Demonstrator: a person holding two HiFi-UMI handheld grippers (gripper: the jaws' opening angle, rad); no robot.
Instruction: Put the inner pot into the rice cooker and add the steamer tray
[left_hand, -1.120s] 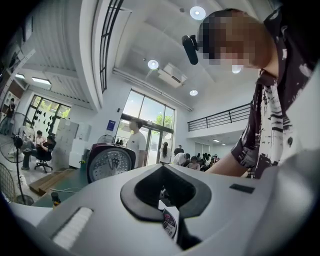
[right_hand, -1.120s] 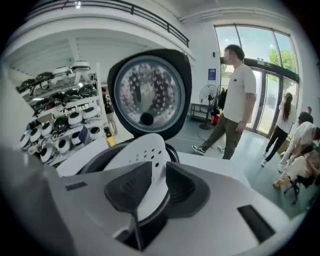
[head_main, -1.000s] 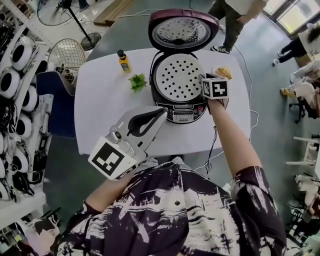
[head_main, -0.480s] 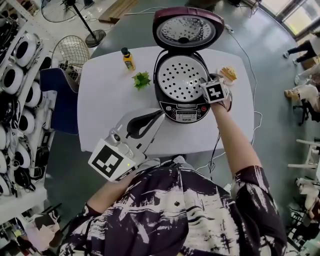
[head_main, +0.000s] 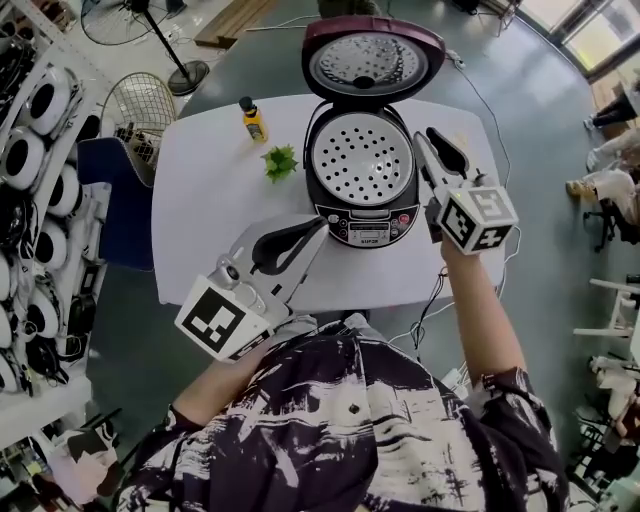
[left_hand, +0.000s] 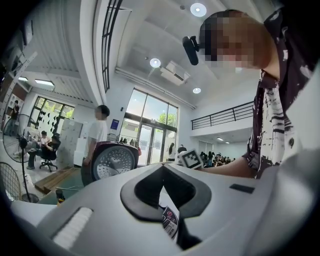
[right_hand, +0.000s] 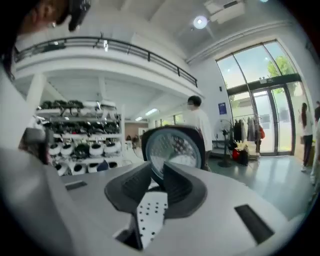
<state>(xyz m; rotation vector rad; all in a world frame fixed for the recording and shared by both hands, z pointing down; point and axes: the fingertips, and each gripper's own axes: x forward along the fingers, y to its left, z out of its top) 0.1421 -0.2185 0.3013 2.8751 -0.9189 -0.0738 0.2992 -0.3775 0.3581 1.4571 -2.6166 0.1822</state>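
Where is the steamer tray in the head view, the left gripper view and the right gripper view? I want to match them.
Head view: the steamer tray sits in the cooker, upper middle.
Left gripper view: not in it.
Right gripper view: the tray shows low in the middle, a white strip with holes.
Shared landmark: the open lid, seen in all three.

Your white rounded table (head_main: 205, 215) sits on grey-green floor (head_main: 545, 140). Left of it: white shelving rack (head_main: 30, 250) of round black-and-white gear, black pedestal fan (head_main: 187, 76). Beyond it, tall glass doors (left_hand: 150, 140), round ceiling lights (left_hand: 198, 9).
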